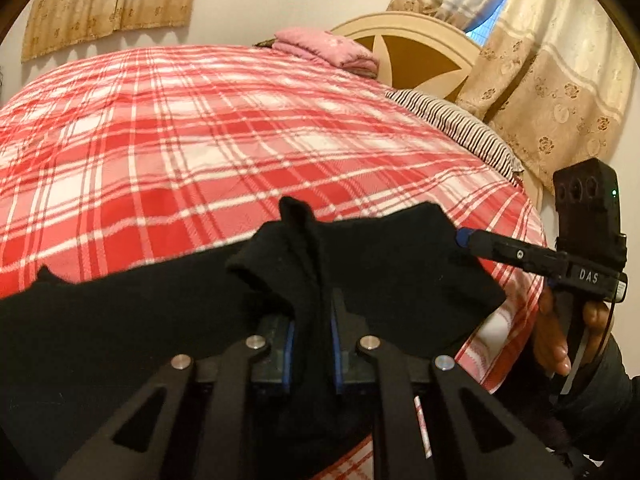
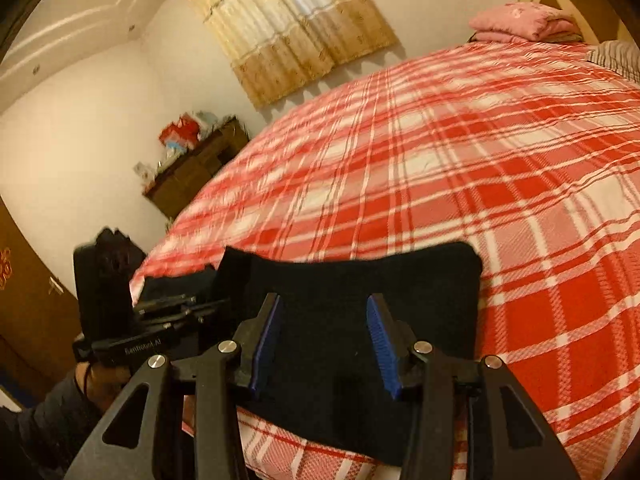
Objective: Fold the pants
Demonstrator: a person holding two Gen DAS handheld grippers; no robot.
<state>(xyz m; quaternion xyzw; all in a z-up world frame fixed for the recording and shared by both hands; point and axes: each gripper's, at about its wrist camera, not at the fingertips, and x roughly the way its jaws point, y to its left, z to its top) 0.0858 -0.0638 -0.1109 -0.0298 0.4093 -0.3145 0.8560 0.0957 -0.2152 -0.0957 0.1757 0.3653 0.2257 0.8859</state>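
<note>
Black pants (image 1: 120, 320) lie along the near edge of a bed with a red and white plaid cover (image 1: 200, 140). My left gripper (image 1: 312, 320) is shut on a bunched fold of the black pants, which sticks up between its blue pads. My right gripper (image 2: 326, 344) is open, its blue pads spread over the flat black pants (image 2: 352, 280). In the left wrist view the right gripper (image 1: 464, 238) reaches in from the right, its tip at the pants' far right corner. The left gripper (image 2: 208, 308) shows at the left of the right wrist view.
A folded pink blanket (image 1: 328, 50) lies at the head of the bed by the cream headboard (image 1: 420, 52). A striped pillow (image 1: 460, 128) lies at the bed's right edge. Beige curtains (image 2: 288, 28) hang on the wall. A dark wooden dresser (image 2: 192, 168) with clutter stands beyond the bed.
</note>
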